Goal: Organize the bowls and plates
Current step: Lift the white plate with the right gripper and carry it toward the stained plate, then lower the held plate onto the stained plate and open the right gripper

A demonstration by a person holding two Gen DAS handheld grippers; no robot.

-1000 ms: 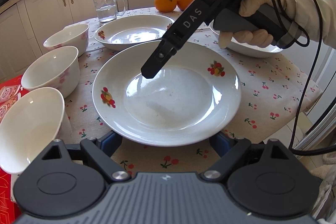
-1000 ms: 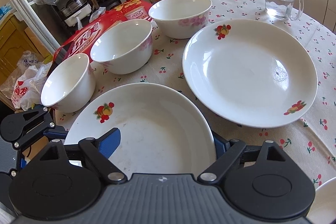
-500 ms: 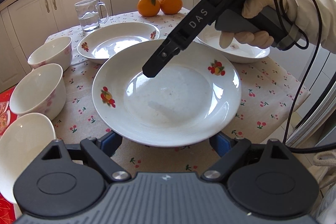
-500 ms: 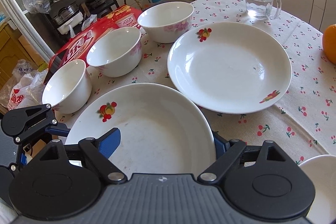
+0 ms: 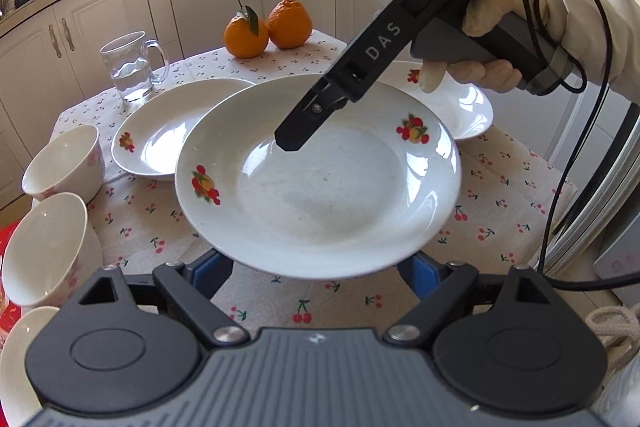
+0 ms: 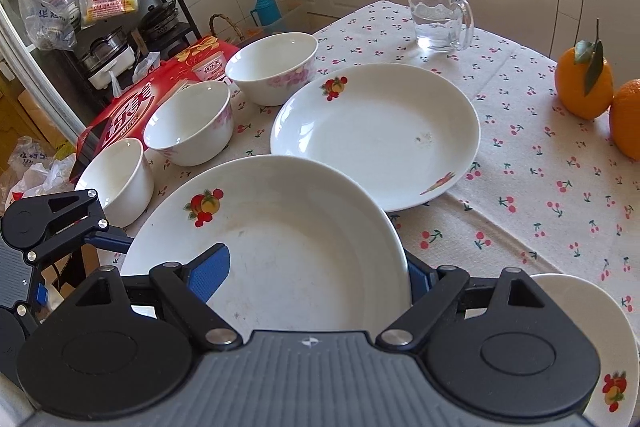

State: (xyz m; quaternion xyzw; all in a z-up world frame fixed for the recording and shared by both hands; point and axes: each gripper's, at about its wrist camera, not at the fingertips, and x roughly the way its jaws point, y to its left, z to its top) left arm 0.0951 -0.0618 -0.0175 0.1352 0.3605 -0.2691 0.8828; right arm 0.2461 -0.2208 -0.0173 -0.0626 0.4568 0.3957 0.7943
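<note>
Three bowls [image 6: 188, 129] are lined along the desk's [image 6: 520, 187] left edge. A fruit-printed plate [image 5: 320, 183] is held above the cloth, gripped at opposite rims by the left tool [image 5: 320, 267] and right tool [image 6: 316, 267], both spread plate-wide. Another plate [image 6: 376, 131] is seen just beyond, oranges [image 6: 586, 87] far right

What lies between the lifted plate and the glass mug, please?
In the right wrist view, a second plate lies on the tablecloth between the lifted plate and glass mug.
</note>
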